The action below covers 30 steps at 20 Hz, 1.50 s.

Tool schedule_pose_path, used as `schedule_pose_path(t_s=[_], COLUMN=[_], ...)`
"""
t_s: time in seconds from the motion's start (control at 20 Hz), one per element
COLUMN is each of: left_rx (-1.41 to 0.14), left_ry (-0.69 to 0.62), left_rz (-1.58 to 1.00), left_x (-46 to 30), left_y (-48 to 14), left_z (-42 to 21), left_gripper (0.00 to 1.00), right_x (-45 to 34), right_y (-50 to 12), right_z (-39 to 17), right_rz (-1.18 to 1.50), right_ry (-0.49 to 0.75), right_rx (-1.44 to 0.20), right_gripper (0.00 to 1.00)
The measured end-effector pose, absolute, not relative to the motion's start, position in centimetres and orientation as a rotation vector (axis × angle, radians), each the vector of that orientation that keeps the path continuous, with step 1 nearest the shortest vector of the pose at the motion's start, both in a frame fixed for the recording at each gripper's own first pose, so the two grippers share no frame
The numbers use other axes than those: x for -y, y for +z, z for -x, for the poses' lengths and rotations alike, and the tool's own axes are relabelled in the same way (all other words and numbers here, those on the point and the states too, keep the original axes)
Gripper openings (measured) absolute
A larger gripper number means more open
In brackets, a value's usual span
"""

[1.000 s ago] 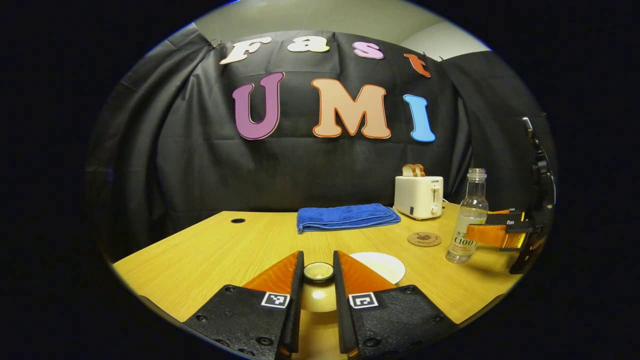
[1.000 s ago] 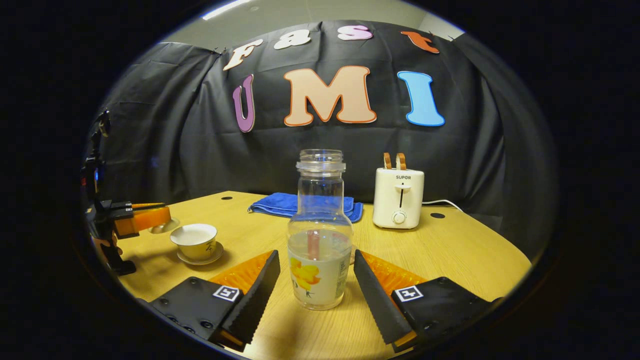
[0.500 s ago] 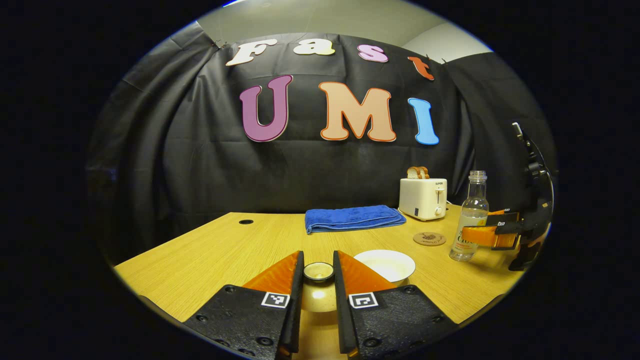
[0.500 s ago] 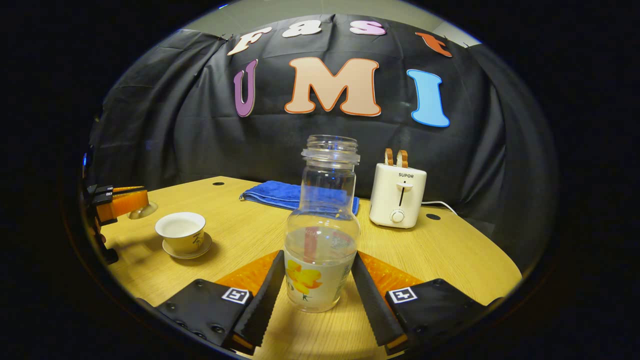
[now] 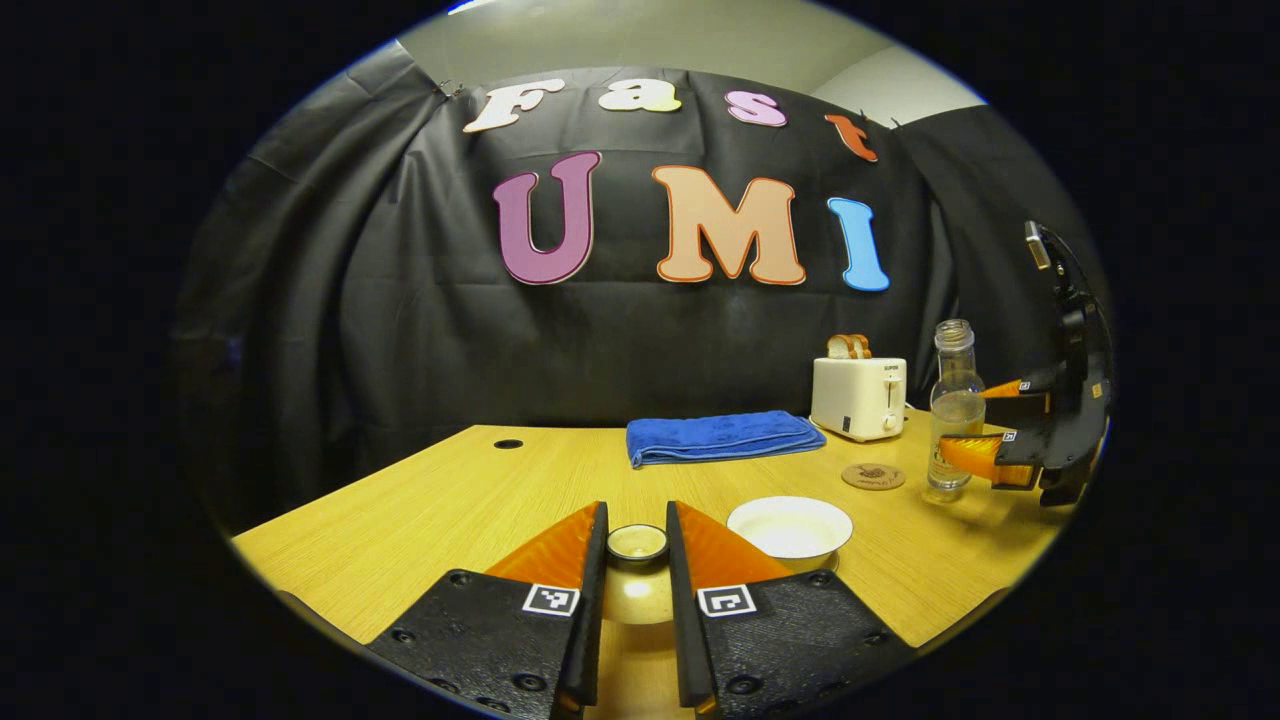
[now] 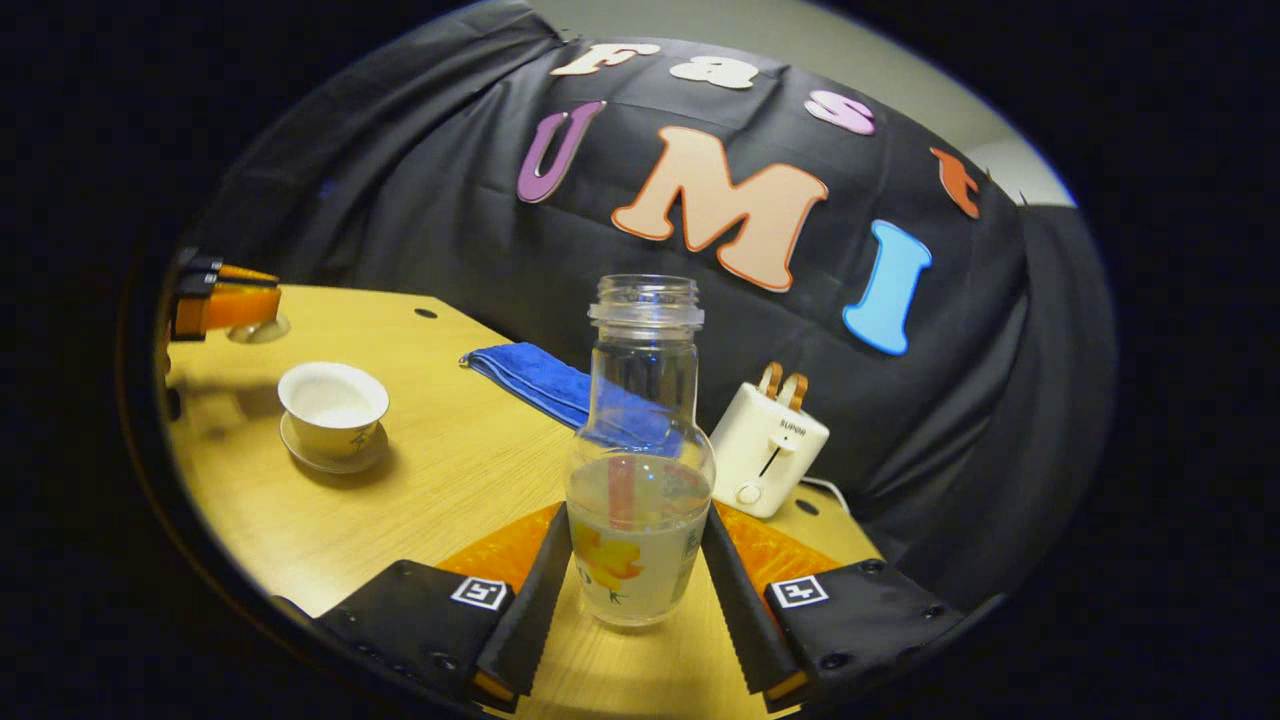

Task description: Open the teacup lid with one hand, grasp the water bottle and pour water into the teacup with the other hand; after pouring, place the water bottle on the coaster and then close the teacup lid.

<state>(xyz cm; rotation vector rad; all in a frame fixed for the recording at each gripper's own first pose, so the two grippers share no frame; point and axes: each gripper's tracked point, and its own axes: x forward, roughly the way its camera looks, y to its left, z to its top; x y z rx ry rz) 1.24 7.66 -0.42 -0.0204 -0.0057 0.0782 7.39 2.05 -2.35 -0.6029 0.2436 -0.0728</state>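
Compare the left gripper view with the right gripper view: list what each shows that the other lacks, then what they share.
Left gripper view: the coaster. Right gripper view: the saucer under the cup. Shared: cup, bottle in the right gripper, lid in the left gripper, toaster, towel.

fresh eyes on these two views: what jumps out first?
The clear water bottle dead centre in the right gripper view, clamped between the right tongs and lifted off the table. Next, the open teacup on its saucer at left, with the left tongs pinching the teacup lid in the left gripper view.
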Motion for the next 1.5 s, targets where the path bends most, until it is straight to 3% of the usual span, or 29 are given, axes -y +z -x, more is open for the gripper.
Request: schedule_pose_path(t_s=[0.95, 1.5], left_rx=[0.015, 0.016], left_ry=[0.092, 0.082], left_rz=[0.022, 0.023], left_x=[-8.4, -8.4], left_y=[-0.4, -0.4], left_z=[-1.0, -1.0], left_gripper=[0.28, 0.28], right_x=[-8.6, -9.6], right_y=[-4.9, -6.1], right_z=[-9.5, -9.9], right_rz=[1.325, 1.569], right_ry=[0.064, 0.107], right_rx=[-0.141, -0.124], right_gripper=[0.80, 0.80])
